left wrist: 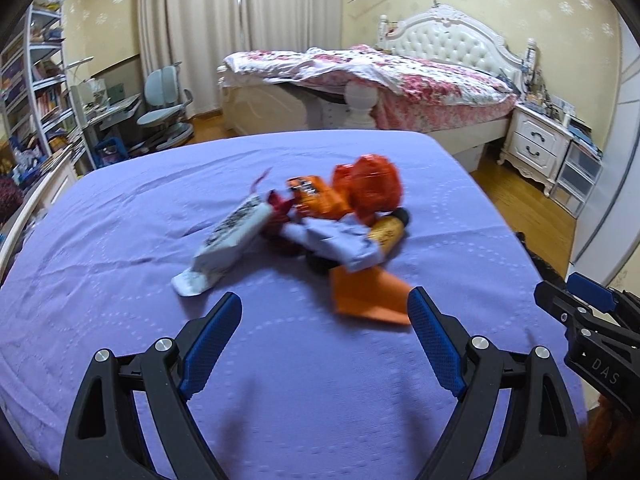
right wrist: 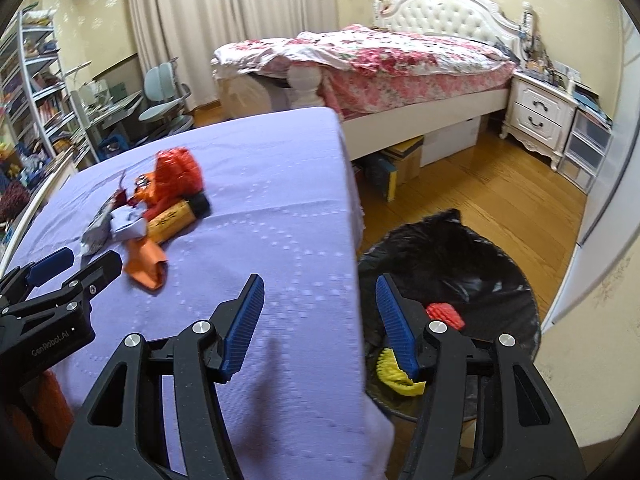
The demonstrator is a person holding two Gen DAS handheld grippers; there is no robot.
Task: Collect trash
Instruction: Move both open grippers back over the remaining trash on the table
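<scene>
My left hand-held gripper (left wrist: 325, 300) hangs low over the table (left wrist: 120, 280) with its jaws spread wide and nothing between them, aimed at the heap of trash so I can close on whichever piece sits nearest. My right hand-held gripper (right wrist: 320, 300) is just as open and empty, poised across the table's edge above the bin (right wrist: 460, 256), which stands on the floor hard against the table so a short swing is enough to drop things in.

The bin's black liner is pulled over the rim to keep it open; a red scrap (right wrist: 445, 315) and a yellow scrap (right wrist: 396, 376) already lie inside. On the purple cloth the rest is bunched in one pile: a crumpled red-orange bag (left wrist: 370, 186) at the back, a white wrapper (left wrist: 228, 244) on the left, a yellow tube (left wrist: 386, 234), and a flat orange packet (left wrist: 368, 296) closest to my left jaws, probably my next pick.
</scene>
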